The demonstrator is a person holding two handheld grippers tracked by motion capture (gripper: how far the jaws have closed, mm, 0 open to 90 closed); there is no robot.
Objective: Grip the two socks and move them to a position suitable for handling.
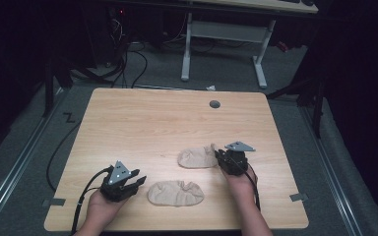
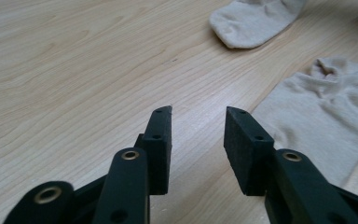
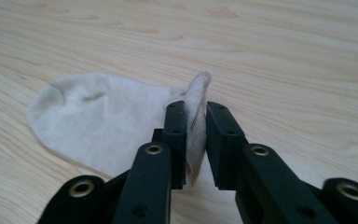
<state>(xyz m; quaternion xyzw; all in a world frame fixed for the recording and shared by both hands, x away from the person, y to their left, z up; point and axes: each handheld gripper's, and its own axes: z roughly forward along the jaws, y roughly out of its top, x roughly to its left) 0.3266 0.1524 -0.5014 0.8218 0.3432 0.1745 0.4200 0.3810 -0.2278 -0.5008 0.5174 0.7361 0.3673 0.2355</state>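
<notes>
1. High view: two beige socks lie on the worktop [image 1: 128, 123], the far sock [image 1: 197, 158] at 5 o'clock, the near sock [image 1: 175, 192] at 6.
2. Right tool [image 3: 196, 126] pinches the far sock's cuff.
3. Left tool [image 2: 198, 140], at 7 o'clock, is spread, holding nothing.

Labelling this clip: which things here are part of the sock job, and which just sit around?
In the job: far sock, pinched by right hand-held gripper; near sock; open left hand-held gripper.
Lying about: grey table grommet; white desk frame.
</notes>
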